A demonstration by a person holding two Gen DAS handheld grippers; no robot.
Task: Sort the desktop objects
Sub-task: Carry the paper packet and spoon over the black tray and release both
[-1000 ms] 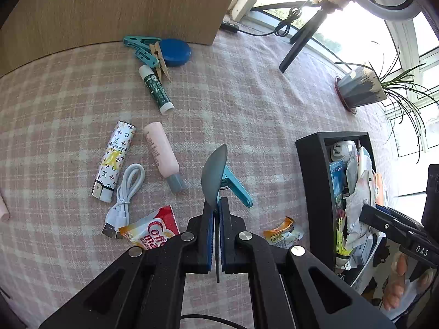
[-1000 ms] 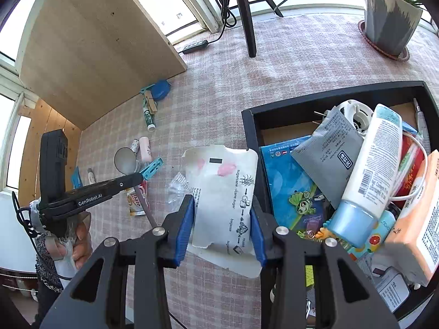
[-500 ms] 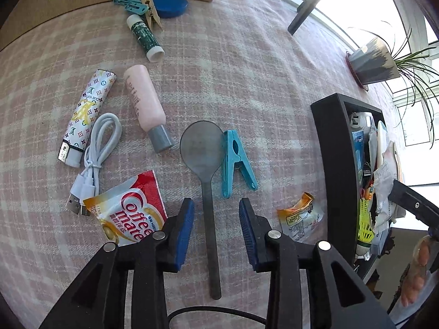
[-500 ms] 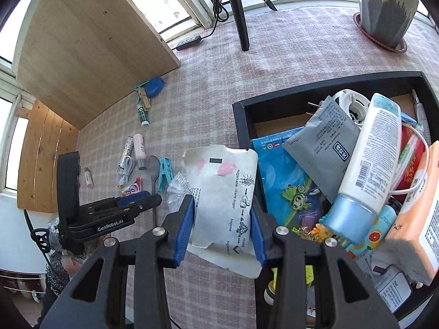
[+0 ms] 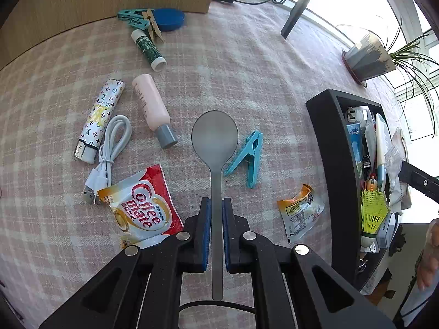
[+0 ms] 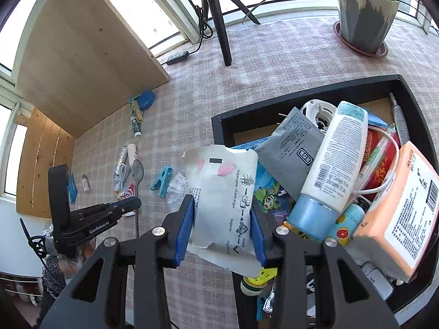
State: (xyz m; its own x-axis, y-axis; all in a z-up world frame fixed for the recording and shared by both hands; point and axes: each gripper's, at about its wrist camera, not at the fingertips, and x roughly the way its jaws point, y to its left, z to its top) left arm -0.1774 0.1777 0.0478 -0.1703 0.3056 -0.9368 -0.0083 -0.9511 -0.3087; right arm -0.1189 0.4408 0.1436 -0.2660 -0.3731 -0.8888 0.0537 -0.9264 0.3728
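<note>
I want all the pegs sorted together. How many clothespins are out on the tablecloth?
3: a blue clothespin right of the spoon, and a teal one with a wooden one by the blue lid. More may be hidden in the black box.

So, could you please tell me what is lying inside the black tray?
The black tray holds a white lotion bottle atop a grey sachet, an orange tissue pack and a yellow shuttlecock; lower items are covered.

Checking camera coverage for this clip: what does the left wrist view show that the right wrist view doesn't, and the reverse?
Left only: an orange sachet on the cloth, and the left claw shut on the spoon.
Right only: the right claw shut on a white sugar packet, and a peach tissue pack.
Both: spoon, blue clothespin, black tray.
</note>
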